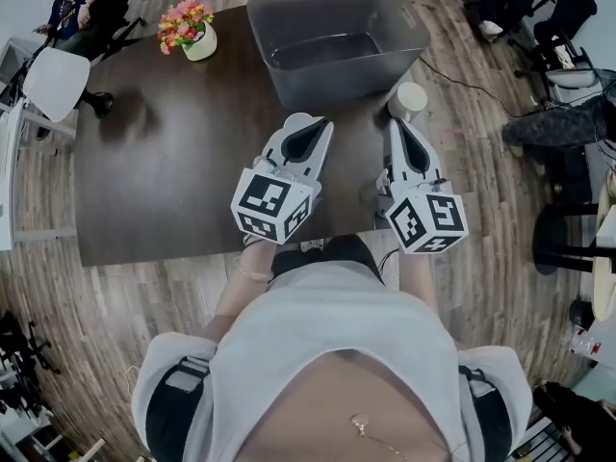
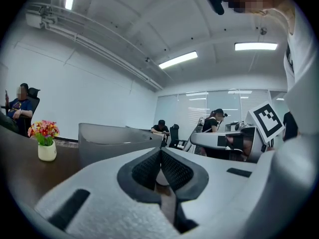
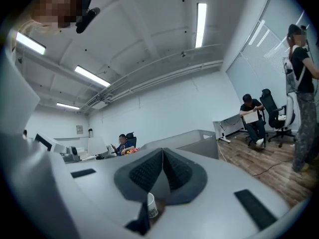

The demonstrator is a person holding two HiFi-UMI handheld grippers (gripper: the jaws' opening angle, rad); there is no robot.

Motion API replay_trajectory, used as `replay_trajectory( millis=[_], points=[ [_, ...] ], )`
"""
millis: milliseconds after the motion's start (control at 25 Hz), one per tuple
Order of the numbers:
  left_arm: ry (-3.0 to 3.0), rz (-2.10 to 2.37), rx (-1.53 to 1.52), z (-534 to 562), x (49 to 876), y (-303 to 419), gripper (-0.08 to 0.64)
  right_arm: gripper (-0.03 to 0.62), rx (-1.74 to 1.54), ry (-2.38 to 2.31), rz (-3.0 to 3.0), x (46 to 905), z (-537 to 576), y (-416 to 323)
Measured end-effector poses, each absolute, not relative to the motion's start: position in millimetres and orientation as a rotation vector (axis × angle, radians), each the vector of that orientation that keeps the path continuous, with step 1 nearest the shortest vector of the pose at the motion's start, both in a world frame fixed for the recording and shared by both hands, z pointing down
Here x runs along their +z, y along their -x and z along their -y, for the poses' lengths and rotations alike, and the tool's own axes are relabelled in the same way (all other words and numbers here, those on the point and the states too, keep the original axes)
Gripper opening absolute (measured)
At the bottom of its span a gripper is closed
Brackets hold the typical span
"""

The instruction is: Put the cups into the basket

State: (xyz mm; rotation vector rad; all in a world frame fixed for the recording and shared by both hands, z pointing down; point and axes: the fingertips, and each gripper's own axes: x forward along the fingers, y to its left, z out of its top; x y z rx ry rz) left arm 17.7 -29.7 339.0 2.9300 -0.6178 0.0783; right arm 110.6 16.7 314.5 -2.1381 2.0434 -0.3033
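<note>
1. The dark tabletop (image 1: 173, 162) fills the middle of the head view.
2. A grey basket (image 1: 289, 75) stands on it at upper centre.
3. The left tongs (image 1: 313, 120), just below the basket, are closed tip to tip.
4. The right tongs (image 1: 399, 123), right of centre, are closed as well.
5. A flower pot (image 1: 197, 41) sits at the upper left.
6. A pale cup (image 1: 412, 97) stands outside the basket by its right corner. It is just past the right tongs' tip, possibly touching it.
</note>
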Motion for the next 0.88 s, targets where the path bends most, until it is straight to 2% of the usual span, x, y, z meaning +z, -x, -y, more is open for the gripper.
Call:
replay_trajectory(
  millis=[560,720,880],
  points=[
    [-2.868,0.407,0.229,6,378,-77,0.011,0.024,-0.477,2.316,-2.025,346,-48,-157],
    [-2.848,0.353,0.268,-3,392,-97,0.011,0.185,-0.595,2.309,-2.119,372,-62,-161],
    [-2.808,0.298,0.364,-17,418,-102,0.011,0.289,-0.709,2.359,-2.230,406,-72,-152]
  ],
)
